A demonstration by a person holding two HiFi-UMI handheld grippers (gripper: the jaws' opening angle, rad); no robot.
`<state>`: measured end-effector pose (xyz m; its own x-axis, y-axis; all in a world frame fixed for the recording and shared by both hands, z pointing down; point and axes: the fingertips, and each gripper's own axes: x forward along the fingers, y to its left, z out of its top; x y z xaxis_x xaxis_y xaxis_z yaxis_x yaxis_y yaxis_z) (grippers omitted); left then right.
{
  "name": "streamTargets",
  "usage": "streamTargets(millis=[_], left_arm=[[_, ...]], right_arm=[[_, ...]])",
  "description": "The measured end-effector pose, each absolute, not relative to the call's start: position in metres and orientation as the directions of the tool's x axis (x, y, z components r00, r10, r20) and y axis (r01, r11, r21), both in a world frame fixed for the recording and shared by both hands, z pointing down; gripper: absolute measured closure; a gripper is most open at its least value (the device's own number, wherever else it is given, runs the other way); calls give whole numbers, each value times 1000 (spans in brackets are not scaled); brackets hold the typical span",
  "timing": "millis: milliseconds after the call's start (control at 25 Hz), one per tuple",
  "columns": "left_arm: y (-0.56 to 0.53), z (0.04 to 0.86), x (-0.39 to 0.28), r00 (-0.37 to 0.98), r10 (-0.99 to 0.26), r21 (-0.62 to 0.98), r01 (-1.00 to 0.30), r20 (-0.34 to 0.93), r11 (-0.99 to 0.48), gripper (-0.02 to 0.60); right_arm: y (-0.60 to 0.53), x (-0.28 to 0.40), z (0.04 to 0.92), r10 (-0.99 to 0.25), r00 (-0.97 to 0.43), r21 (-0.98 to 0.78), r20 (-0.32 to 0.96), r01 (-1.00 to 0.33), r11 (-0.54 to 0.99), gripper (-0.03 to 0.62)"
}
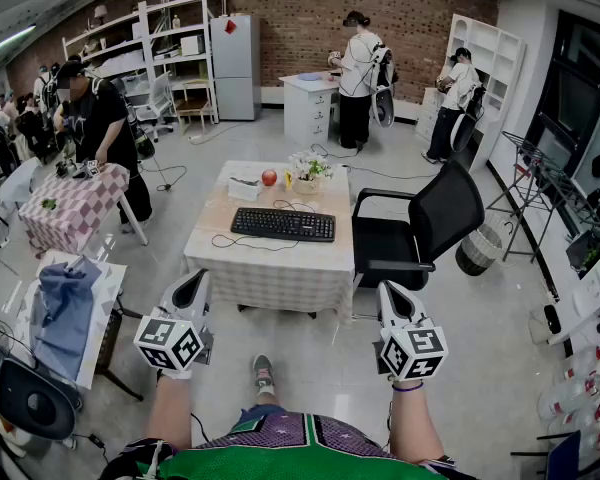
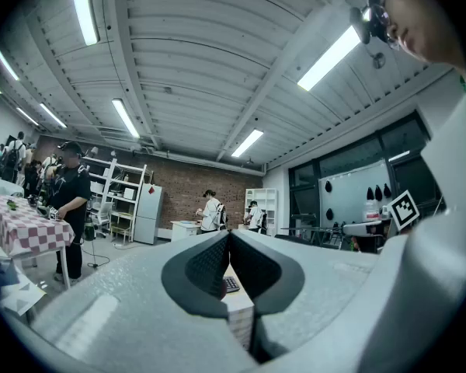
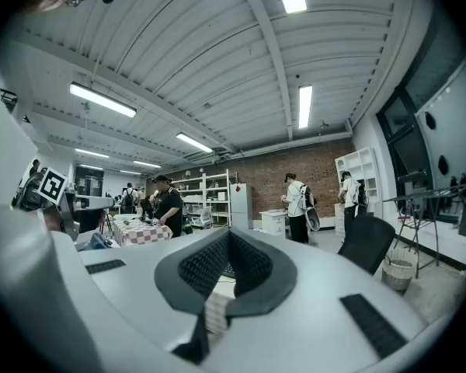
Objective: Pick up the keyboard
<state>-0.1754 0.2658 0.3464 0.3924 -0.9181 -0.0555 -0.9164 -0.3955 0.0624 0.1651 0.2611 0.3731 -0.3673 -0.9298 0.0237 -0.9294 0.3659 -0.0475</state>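
Observation:
A black keyboard [image 1: 283, 224] lies across the middle of a low table [image 1: 270, 273], its cable trailing over the tabletop towards the front. Both grippers hang in the air short of the table's near edge and well apart from the keyboard. My left gripper [image 1: 198, 282] is at the front left corner and my right gripper [image 1: 389, 292] at the front right; both are shut and hold nothing. In the left gripper view the jaws [image 2: 229, 238] meet at the tips, and a sliver of keyboard [image 2: 231, 284] shows below them. The right gripper [image 3: 227, 236] shows the same closed pads with the table [image 3: 216, 292] beyond.
On the table's far side are a red apple [image 1: 269, 177], a small potted plant [image 1: 308, 174] and a white box [image 1: 244, 189]. A black office chair [image 1: 420, 223] stands at its right. A checked table [image 1: 70, 203] and a stand with blue cloth [image 1: 65, 303] are at the left. People work further back.

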Motion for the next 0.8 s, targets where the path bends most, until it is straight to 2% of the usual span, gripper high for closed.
streamTargets(millis=[640, 800], left_arm=[[266, 339, -159, 410, -910, 88, -906, -65, -414, 563], [266, 339, -153, 415, -908, 104, -902, -63, -420, 563]], right_arm=[[267, 168, 371, -926, -377, 22, 31, -926, 378, 595], [269, 173, 363, -928, -373, -19, -18, -927, 374, 594]])
